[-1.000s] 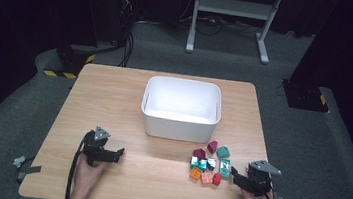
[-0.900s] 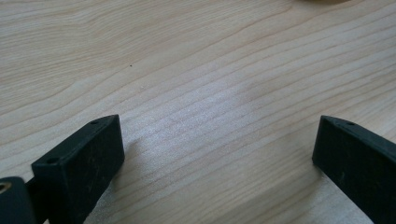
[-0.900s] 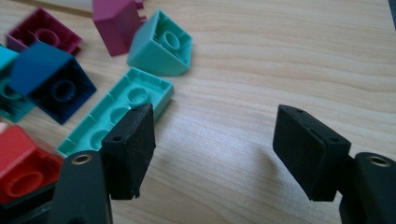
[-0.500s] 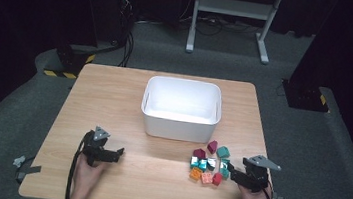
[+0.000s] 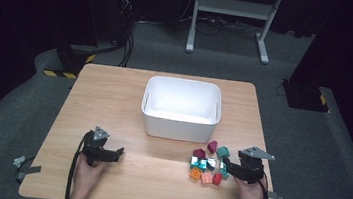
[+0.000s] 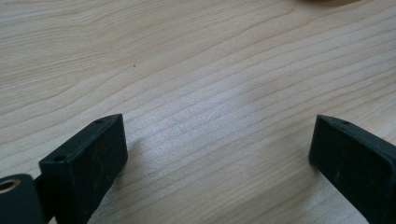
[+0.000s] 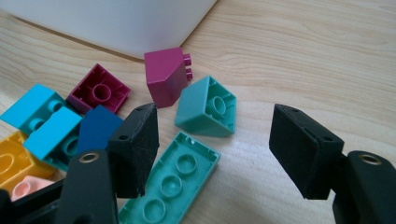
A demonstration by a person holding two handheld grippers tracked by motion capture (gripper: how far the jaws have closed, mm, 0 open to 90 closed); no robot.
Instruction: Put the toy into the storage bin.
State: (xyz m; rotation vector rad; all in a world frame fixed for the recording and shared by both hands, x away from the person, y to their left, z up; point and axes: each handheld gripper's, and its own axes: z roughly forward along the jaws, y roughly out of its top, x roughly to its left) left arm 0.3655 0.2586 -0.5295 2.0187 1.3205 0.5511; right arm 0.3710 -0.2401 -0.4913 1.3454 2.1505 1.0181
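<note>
A small heap of toy bricks (image 5: 207, 162) lies on the wooden table (image 5: 155, 177), in front of a white bin (image 5: 180, 121). My right gripper (image 5: 224, 166) is at the heap's right edge. In the right gripper view the right gripper (image 7: 215, 140) is open; its jaws have just been closing a little and grip nothing. A teal sloped brick (image 7: 207, 108) and a long teal plate (image 7: 170, 184) lie just beyond and below its left jaw. A magenta sloped brick (image 7: 164, 77) rests near the bin (image 7: 107, 23). My left gripper (image 5: 117, 151) (image 6: 217, 144) stands open over bare wood.
Light blue bricks (image 7: 46, 121), a dark blue one (image 7: 98, 128), a dark magenta one (image 7: 98, 89) and a yellow one (image 7: 9, 163) crowd the left of the heap. The bin's inside looks white and bare. Dark floor, cables and a stand's legs (image 5: 227, 30) lie beyond the table.
My right gripper has shifted a little up and away from the table's front edge, closer in on the bricks. The left gripper has kept still.
</note>
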